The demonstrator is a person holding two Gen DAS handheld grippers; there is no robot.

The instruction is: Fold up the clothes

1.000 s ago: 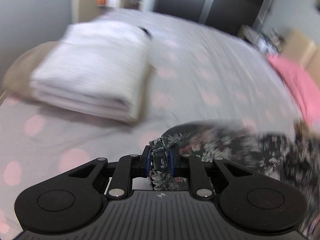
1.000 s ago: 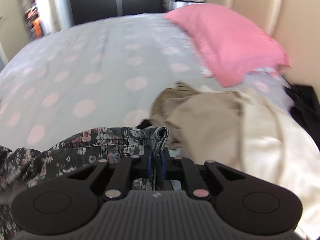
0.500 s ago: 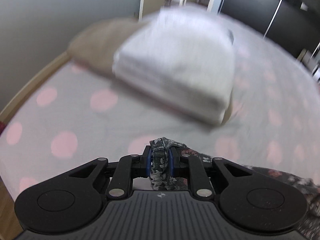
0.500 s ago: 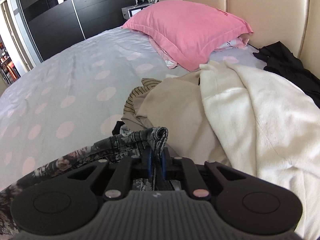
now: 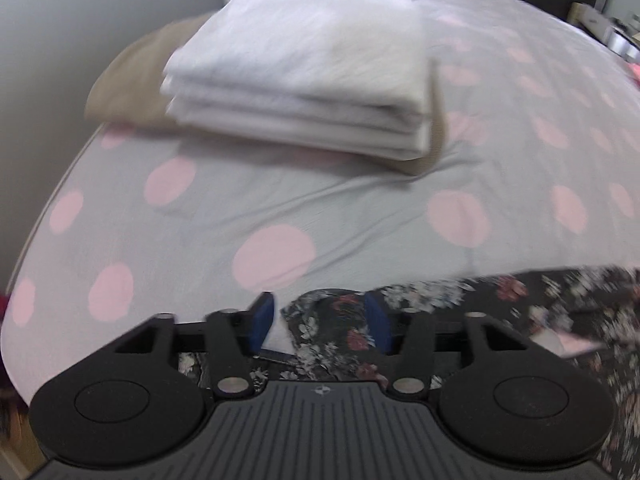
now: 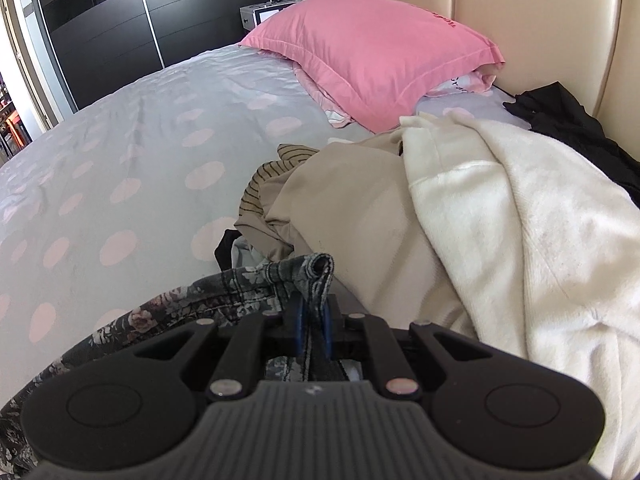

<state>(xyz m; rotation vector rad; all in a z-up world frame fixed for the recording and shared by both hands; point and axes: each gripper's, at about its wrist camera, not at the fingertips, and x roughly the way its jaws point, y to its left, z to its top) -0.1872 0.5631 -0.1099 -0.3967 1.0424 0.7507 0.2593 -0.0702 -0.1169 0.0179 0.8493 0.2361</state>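
Observation:
A dark floral garment (image 5: 460, 300) lies on the polka-dot bed sheet (image 5: 320, 208) and stretches between both grippers. My left gripper (image 5: 318, 322) is open, its blue pads (image 5: 262, 318) apart, with a corner of the floral garment lying loose between them. My right gripper (image 6: 312, 320) is shut on the other end of the floral garment (image 6: 224, 292), whose hem sticks up between the pads.
A stack of folded white cloth (image 5: 308, 64) sits on a folded tan piece (image 5: 132, 84) near the bed's left edge. A pile of unfolded clothes, tan (image 6: 360, 216), cream (image 6: 520, 232) and black (image 6: 576, 128), lies by a pink pillow (image 6: 380, 52) and headboard (image 6: 500, 8).
My left gripper has opened and let go of the floral garment's corner, and it has come down closer to the sheet. My right gripper keeps its hold.

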